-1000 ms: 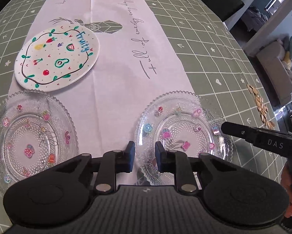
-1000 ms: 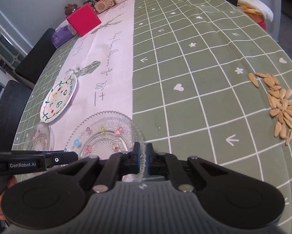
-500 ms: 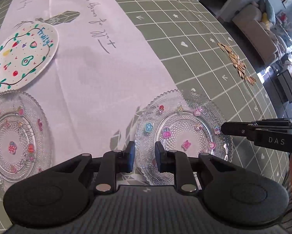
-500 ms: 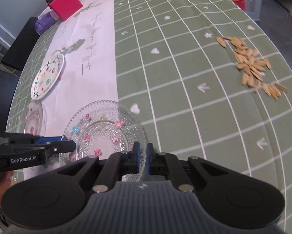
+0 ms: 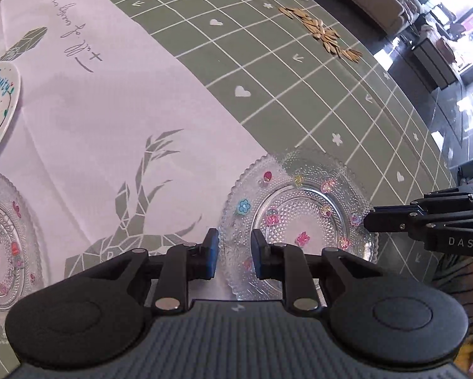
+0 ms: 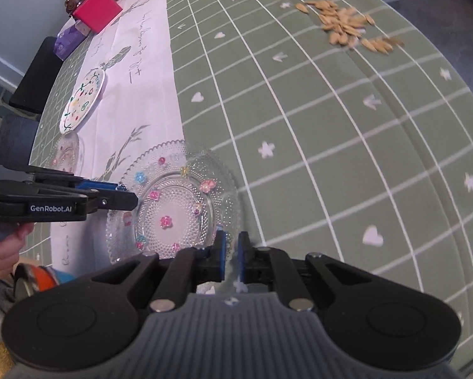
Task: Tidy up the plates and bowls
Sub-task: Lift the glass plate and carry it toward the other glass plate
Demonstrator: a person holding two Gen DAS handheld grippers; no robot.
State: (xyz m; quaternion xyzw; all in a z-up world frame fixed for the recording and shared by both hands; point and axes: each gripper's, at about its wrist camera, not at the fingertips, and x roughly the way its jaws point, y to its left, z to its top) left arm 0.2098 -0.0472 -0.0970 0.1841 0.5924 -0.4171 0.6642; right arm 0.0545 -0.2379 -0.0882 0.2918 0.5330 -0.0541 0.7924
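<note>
Two grippers meet at one clear beaded glass plate with coloured flower stickers (image 6: 176, 202), which lies nearest us, straddling the edge of the white runner (image 5: 110, 120) and the green grid tablecloth (image 6: 331, 158). Our right gripper (image 6: 231, 257) pinches the plate's near right rim, jaws nearly together on the thin glass. Our left gripper (image 5: 234, 254) has its jaws a little apart with the near left rim between them; we cannot tell whether the pads press. So the plate lies just ahead of both claws, each equally close; being round, it has no long axis.

Left of it, near the table edge, a second clear beaded plate (image 5: 2, 246) rests flat, and beyond that a white plate painted with fruit (image 6: 83, 102). Stacking probably means carrying the held plate leftward. Farther right lie scattered seeds (image 6: 346, 25).

Compared with a second ago, the held plate sits further onto the green cloth, well apart from its twin, and both views have swung.
</note>
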